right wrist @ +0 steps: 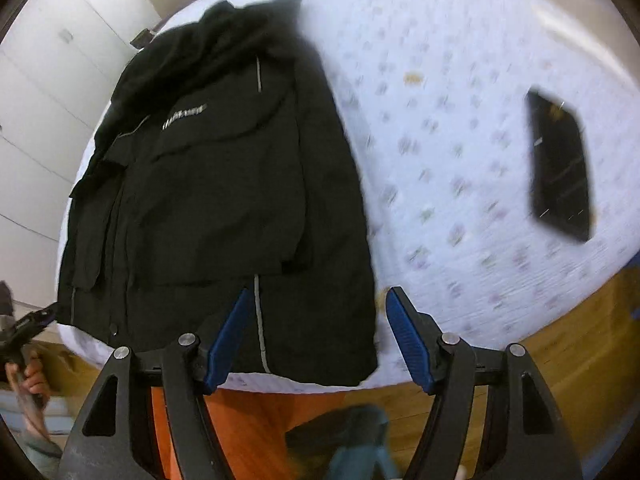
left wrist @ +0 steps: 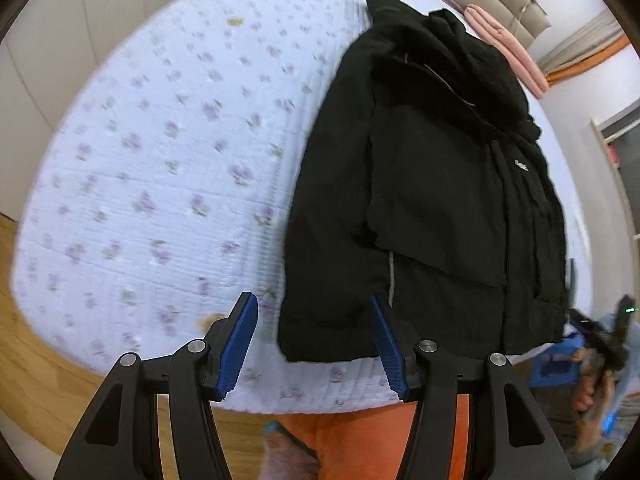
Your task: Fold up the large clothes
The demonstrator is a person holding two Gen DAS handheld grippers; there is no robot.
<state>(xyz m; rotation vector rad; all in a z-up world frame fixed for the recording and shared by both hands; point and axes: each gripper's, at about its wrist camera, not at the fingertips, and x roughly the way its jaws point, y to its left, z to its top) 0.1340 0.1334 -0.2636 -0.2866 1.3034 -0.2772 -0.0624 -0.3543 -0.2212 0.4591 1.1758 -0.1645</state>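
A black hooded jacket (left wrist: 432, 184) lies flat on the bed, front up, with a sleeve folded across its chest and its hem at the near edge. In the right wrist view the same jacket (right wrist: 208, 184) shows a grey logo and reflective stripes. My left gripper (left wrist: 312, 298) is open above the hem's left corner, with nothing pressed between its blue pads. My right gripper (right wrist: 319, 291) is open too, over the hem's right corner, its pads not touching the cloth.
The bed sheet (left wrist: 160, 160) is white with purple flowers. On it, right of the jacket, lies a black phone (right wrist: 560, 168). Pink fabric (left wrist: 508, 48) rests by the headboard. The person's orange trousers (left wrist: 360, 440) stand against the bed edge on a wooden floor (right wrist: 560, 344). A blue stool (left wrist: 556, 364) stands on the right.
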